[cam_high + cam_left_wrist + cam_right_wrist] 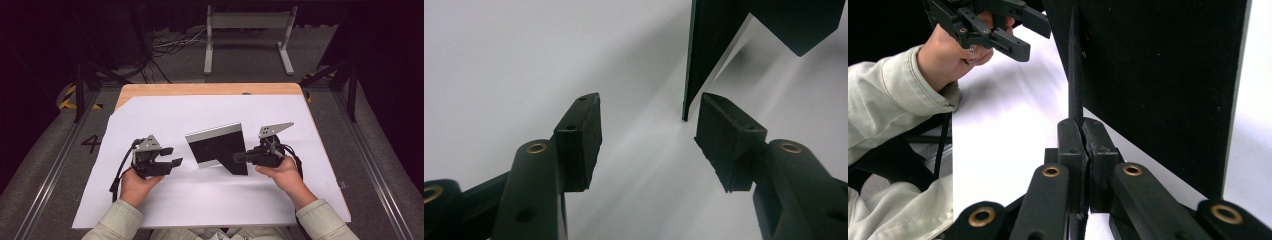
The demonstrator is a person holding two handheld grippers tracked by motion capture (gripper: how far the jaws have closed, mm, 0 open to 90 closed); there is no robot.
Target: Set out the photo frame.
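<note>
A photo frame (216, 144) stands on its edge in the middle of the white sheet, its black back toward me and a silvery strip along its top. Its black prop leg (241, 164) swings out at the lower right. My right gripper (237, 158) is shut on that thin leg (1075, 100), and the frame's black back (1158, 75) rises just beyond. My left gripper (174, 156) rests open to the left of the frame, with nothing between its jaws. In the left gripper view the frame's near edge (702, 55) stands just ahead of my left gripper (649, 107).
A large white sheet (200, 200) covers most of the wooden table (200, 90). Beyond the table's far edge a grey metal stand (247, 22) and cables lie on the floor. My left hand and pale sleeve (893, 95) sit across from the right gripper.
</note>
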